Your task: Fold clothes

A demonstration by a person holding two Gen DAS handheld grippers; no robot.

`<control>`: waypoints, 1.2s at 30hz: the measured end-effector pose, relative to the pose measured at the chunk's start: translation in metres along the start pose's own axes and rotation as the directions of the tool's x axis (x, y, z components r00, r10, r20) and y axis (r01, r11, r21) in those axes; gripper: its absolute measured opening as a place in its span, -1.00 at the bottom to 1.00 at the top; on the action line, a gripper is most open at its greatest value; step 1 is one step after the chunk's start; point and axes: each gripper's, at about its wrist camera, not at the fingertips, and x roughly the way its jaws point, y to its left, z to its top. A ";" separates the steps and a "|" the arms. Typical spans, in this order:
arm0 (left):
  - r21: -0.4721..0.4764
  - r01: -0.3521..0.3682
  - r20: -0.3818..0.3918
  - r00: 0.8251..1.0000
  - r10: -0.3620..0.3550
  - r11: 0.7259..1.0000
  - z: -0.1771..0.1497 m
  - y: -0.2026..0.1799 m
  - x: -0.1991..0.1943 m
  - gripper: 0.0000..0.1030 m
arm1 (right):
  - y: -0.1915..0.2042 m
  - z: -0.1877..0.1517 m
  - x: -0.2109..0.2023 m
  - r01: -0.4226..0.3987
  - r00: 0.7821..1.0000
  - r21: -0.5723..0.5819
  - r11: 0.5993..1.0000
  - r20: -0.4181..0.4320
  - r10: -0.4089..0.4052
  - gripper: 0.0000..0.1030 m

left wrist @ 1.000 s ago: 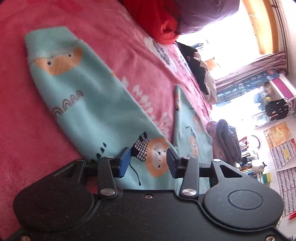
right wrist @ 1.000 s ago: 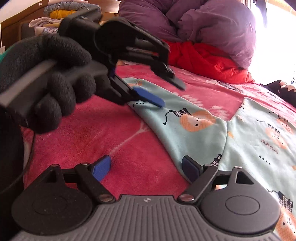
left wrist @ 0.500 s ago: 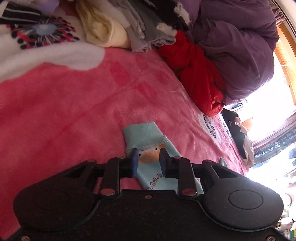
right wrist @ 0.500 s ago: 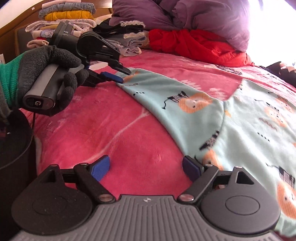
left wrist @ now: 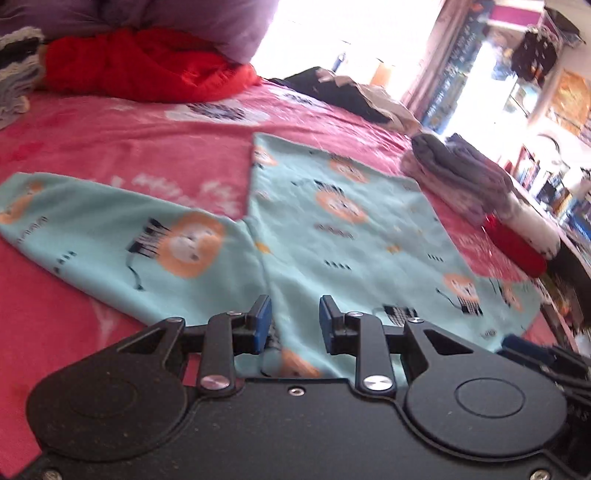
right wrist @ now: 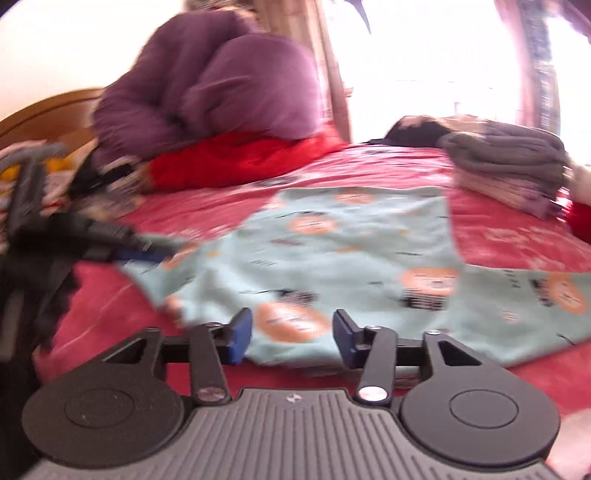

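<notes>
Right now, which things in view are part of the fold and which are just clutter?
In play: mint lion-print garment, left gripper, right gripper.

Clutter: red bundle, purple duvet, grey folded stack, dark clothes.

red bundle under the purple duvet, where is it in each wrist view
Left wrist view: the red bundle lies at upper left, under the purple duvet, beyond the mint lion-print top.
Right wrist view: the red bundle sits left of centre, below the purple duvet.
Shared landmark: the mint lion-print top, spread on the pink blanket in both.
</notes>
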 end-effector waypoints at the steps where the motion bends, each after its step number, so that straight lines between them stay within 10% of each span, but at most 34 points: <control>1: 0.032 0.010 -0.011 1.000 -0.010 0.999 -0.005 -0.010 0.002 -0.51 | -0.006 -0.002 0.003 0.014 1.000 0.000 1.000 0.002 -0.014 -0.15; 10: 0.358 -0.102 -0.044 0.991 0.126 0.928 -0.044 -0.058 0.028 -0.36 | -0.002 -0.043 0.034 0.072 0.992 -0.185 0.980 -0.093 -0.090 -0.15; 19: 0.415 -0.122 0.015 0.992 0.127 0.902 -0.050 -0.066 0.018 -0.17 | 0.003 -0.035 0.009 0.089 0.996 -0.183 0.979 -0.008 -0.092 -0.14; 25: 0.318 -0.066 -0.006 0.997 0.071 0.946 -0.040 -0.054 0.012 -0.12 | -0.002 -0.037 0.014 0.092 0.987 -0.140 0.986 -0.115 -0.108 -0.04; 29: 0.230 -0.053 0.034 0.998 0.047 0.972 -0.033 -0.047 0.001 0.01 | -0.021 -0.036 -0.009 0.041 0.997 0.144 0.989 -0.068 -0.031 0.09; 36: 0.208 -0.046 0.012 0.999 0.044 0.977 -0.023 -0.052 0.009 0.14 | -0.081 -0.050 -0.023 0.070 0.996 0.562 0.824 0.005 -0.088 0.28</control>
